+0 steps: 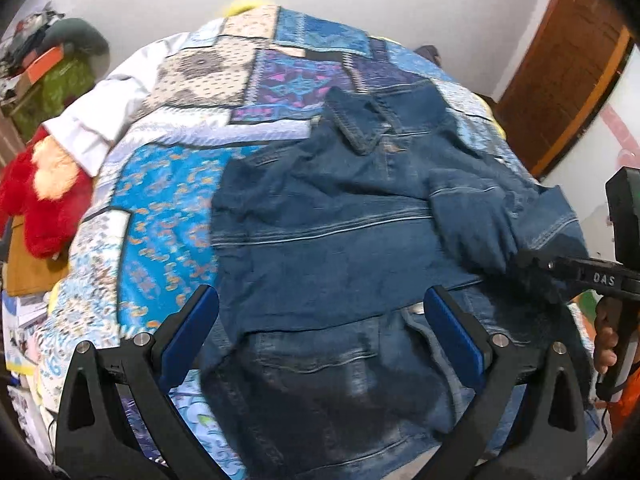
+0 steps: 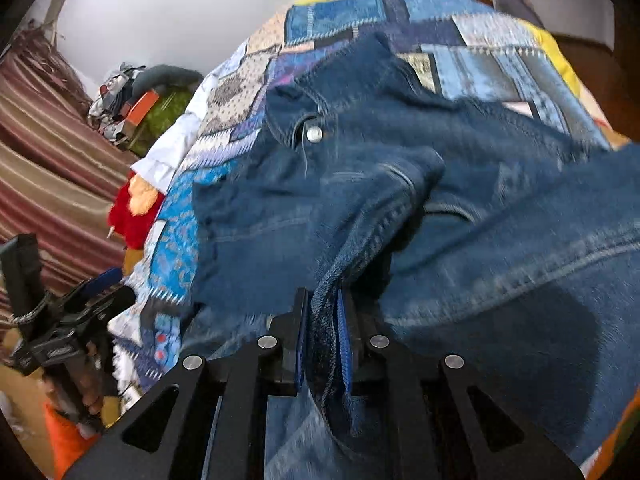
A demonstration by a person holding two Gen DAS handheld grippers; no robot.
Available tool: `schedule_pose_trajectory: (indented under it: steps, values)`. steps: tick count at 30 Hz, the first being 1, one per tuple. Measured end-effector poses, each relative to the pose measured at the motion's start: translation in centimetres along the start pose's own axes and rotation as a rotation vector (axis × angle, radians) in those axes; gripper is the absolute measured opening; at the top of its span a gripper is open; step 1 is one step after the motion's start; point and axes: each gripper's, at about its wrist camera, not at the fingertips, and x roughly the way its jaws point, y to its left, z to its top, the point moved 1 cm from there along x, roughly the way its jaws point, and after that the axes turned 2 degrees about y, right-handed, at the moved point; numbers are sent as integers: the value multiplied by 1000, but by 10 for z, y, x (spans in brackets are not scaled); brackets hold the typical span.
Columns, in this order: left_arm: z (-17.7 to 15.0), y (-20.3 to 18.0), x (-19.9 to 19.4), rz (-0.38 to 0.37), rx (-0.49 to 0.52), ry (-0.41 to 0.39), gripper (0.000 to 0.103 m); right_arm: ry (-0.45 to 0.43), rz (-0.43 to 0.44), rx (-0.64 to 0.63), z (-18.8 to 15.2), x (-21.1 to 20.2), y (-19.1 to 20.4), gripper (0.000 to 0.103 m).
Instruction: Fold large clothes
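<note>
A blue denim jacket (image 1: 340,220) lies on a patchwork bedspread (image 1: 168,184), collar toward the far end, its left part folded over the body. My left gripper (image 1: 320,324) is open and empty, hovering over the jacket's near hem. My right gripper (image 2: 324,336) is shut on a fold of the jacket's denim (image 2: 400,208) and holds it lifted over the body. The right gripper also shows in the left wrist view (image 1: 536,264), at the jacket's right side. The left gripper shows in the right wrist view (image 2: 100,288), at the left.
A white cloth (image 1: 100,120) lies at the bed's left edge, next to a red and orange plush toy (image 1: 40,192). Clutter with an orange box (image 1: 44,60) stands at the back left. A wooden door (image 1: 568,68) is at the right. A striped curtain (image 2: 52,160) hangs at the left.
</note>
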Motion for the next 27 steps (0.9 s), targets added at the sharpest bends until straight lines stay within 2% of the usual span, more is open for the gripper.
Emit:
schedule_pose_trajectory:
  steps: [3,9,13,16,20,22,23,24,26,27]
  values:
    - [12,-25,-2,-45,30,-7,103,5,-25,-35,-3,-26,-4,10]
    - [46,-91,10,-167,88,42,103,-161,-82,-109,-1,-101,-11,10]
    - [67,-138,45,-162,149,128,103,-243,-200,-147,-2,-135,-34,10]
    - [75,-161,80,-155,154,216,103,-249,-274,-120,-4,-144,-64,10]
    - [75,-179,124,-107,139,303,101,-218,-280,-45,-13,-143,-105,10]
    - [71,-184,143,-90,135,339,80,-204,-271,-7,-18,-140,-123,10]
    - [68,-186,150,-77,134,348,76,-198,-266,9,-21,-138,-131,10]
    - [67,-187,153,-63,141,341,71,-192,-261,21,-23,-136,-137,10]
    - [67,-190,149,-24,170,291,53,-178,-252,35,-27,-132,-146,10]
    - [69,-191,144,-5,191,265,30,-169,-253,36,-29,-129,-150,10]
